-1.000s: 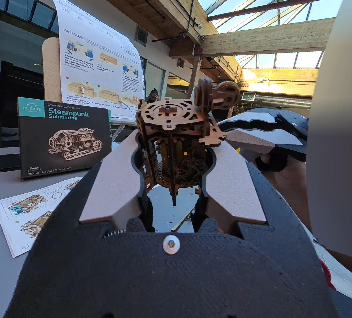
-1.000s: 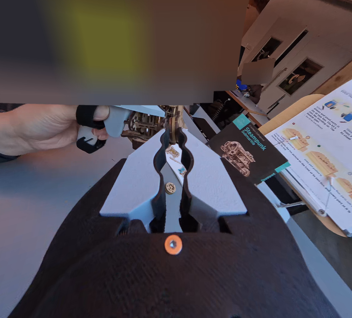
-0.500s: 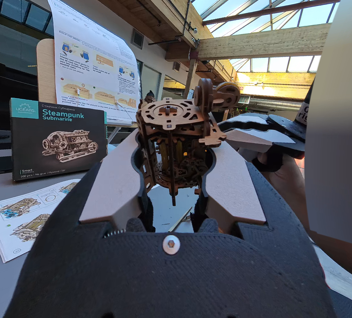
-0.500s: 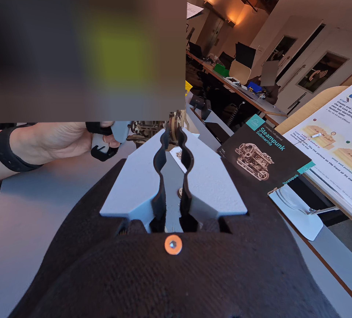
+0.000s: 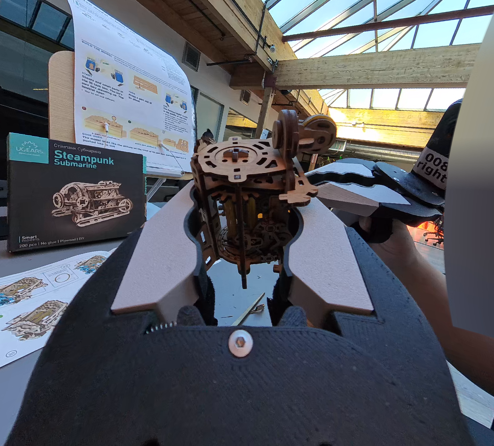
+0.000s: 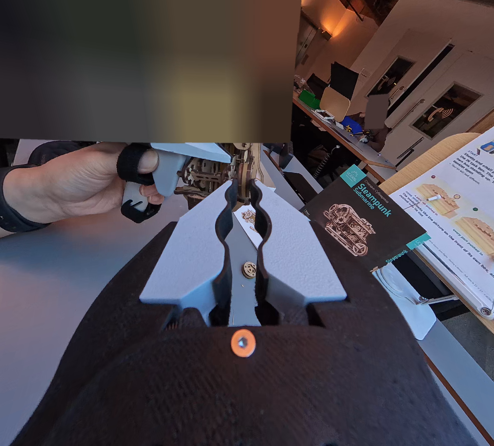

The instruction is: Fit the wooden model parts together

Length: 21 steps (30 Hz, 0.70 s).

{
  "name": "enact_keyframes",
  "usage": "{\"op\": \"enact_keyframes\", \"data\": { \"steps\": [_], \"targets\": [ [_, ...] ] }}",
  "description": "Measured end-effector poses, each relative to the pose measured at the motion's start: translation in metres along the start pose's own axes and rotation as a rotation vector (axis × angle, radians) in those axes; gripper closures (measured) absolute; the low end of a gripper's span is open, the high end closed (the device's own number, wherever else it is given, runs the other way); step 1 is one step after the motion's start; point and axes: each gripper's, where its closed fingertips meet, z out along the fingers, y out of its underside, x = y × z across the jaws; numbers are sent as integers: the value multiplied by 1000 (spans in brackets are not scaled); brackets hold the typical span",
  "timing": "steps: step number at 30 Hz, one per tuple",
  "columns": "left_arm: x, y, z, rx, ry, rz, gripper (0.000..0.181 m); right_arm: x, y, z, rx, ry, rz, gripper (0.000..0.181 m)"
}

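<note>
The brown wooden model [image 5: 235,163], a gear-filled drum with a round slotted top plate and two small wheels, is held above the grey table [image 5: 235,296]. My left gripper [image 5: 248,200] is shut on its body from both sides. My right gripper [image 6: 242,188] comes in from the right and is nearly closed on a thin wooden plate [image 6: 244,193] at the model's side; it also shows in the left wrist view [image 5: 311,183]. A small round wooden disc [image 6: 249,269] lies on the table below my right fingers.
The dark kit box [image 5: 77,192] stands at the back left, also seen in the right wrist view [image 6: 358,222]. An instruction sheet on a wooden stand [image 5: 128,91] rises behind it. A booklet [image 5: 34,296] and a thin wooden stick [image 5: 248,308] lie on the table.
Both views have swayed a little, with the box and sheet shifting in frame. Both grippers keep their hold on the model, and the model sits the same between my left fingers.
</note>
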Motion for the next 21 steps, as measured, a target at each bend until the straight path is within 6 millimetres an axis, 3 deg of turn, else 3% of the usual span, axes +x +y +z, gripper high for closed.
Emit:
{"op": "enact_keyframes", "data": {
  "steps": [21],
  "targets": [
    [6,-3,-1,21,15,36,118,-3,-2,0,-6,-1,10,174]
  ]
}}
